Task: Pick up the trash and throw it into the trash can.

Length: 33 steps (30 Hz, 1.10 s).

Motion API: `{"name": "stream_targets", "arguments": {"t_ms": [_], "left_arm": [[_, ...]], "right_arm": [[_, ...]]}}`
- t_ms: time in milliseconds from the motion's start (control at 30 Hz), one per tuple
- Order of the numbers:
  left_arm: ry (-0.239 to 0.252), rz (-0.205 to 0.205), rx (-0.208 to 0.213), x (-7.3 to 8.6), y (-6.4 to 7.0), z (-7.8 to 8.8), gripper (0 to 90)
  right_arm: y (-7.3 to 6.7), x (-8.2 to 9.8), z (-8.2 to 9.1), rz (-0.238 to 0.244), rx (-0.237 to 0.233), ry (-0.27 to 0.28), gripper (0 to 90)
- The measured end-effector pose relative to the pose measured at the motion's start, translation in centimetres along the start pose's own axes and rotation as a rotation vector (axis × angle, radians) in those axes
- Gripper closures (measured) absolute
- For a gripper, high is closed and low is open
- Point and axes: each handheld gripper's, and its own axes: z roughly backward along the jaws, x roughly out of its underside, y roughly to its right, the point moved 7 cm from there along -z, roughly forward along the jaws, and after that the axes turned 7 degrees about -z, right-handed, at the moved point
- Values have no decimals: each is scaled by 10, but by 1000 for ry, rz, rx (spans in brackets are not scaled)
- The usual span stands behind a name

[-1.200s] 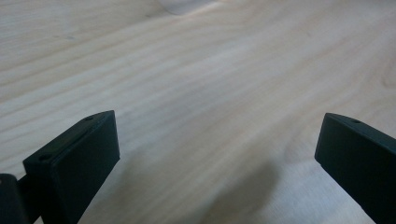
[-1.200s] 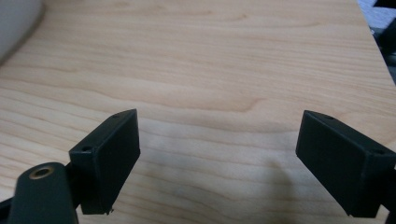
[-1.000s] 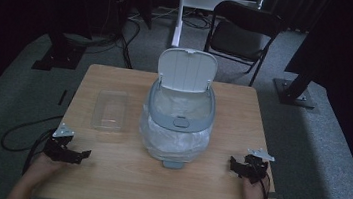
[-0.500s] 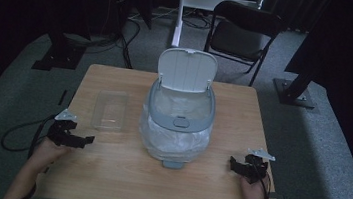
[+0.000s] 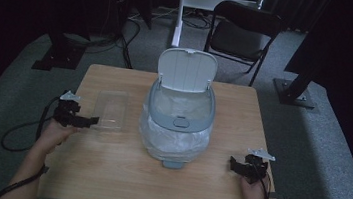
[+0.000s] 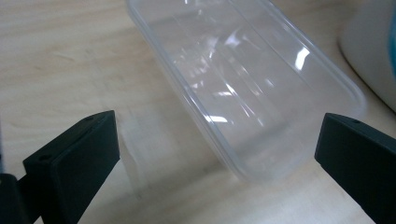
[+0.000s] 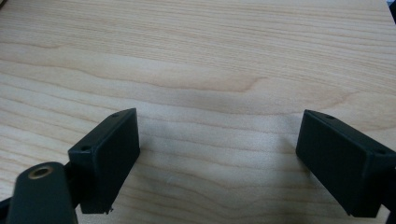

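A clear plastic container (image 5: pixel 111 110) lies on the wooden table (image 5: pixel 106 172), left of a grey-and-white bin (image 5: pixel 177 125) whose lid stands up and which holds a white liner bag. My left gripper (image 5: pixel 92 120) hovers at the container's near left corner, jaws wide open. In the left gripper view the container (image 6: pixel 243 88) lies ahead between the two jaws, its near corner just reaching between the fingertips. My right gripper (image 5: pixel 233 165) rests open near the table's right front, over bare wood (image 7: pixel 215 70), with nothing between its fingers.
A black folding chair (image 5: pixel 245 34) and a white stand (image 5: pixel 182 9) sit beyond the table's far edge. Dark equipment bases and cables lie on the grey carpet at left (image 5: pixel 58 58) and right (image 5: pixel 293 92). A black cable (image 5: pixel 20 132) trails from the left gripper.
My left gripper has moved forward and rightward from the table's front-left corner up to the clear container. The right gripper has stayed in place.
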Motion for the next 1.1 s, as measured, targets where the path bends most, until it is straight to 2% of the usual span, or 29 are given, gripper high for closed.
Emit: {"name": "stream_targets", "arguments": {"t_ms": [133,167,267,367,400,467,500,600,633,667,733,800,833,900,1033,1100], "left_arm": [[-9,46,12,-10,-9,-12,10],[-10,57,11,-11,-11,-15,45],[-14,112,45,-14,-15,-25,53],[-25,150,58,-14,-19,-35,65],[-39,156,52,-14,-20,-38,66],[-56,140,41,-15,-20,-43,84],[-65,126,30,-15,-20,-45,152],[-82,130,41,-16,-18,-50,164],[-78,145,72,-17,-17,-51,192],[-76,165,85,-17,-17,-52,231],[-84,200,131,-18,-16,-54,259],[-104,207,167,-18,-14,-56,274],[-113,198,189,-19,-11,-57,274],[-126,182,183,-20,-8,-58,270],[-137,187,169,-21,-6,-57,282],[-129,206,156,-22,-7,-55,349]], "right_arm": [[0,0,0,-1,0,0,131],[0,0,0,-1,0,0,131],[0,0,0,-1,-1,0,132],[0,0,0,-1,-3,0,132],[0,1,1,0,-3,0,132],[0,1,1,2,-4,0,132],[-1,1,1,2,-4,0,132],[0,1,1,5,-6,0,132],[0,1,1,5,-6,0,132],[0,1,1,6,-6,0,132],[0,1,1,7,-6,0,132],[0,1,1,7,-7,0,132],[0,1,1,7,-7,0,132],[0,1,1,7,-7,-1,132],[0,1,1,6,-8,-1,132],[0,1,1,7,-8,-1,133]]}}
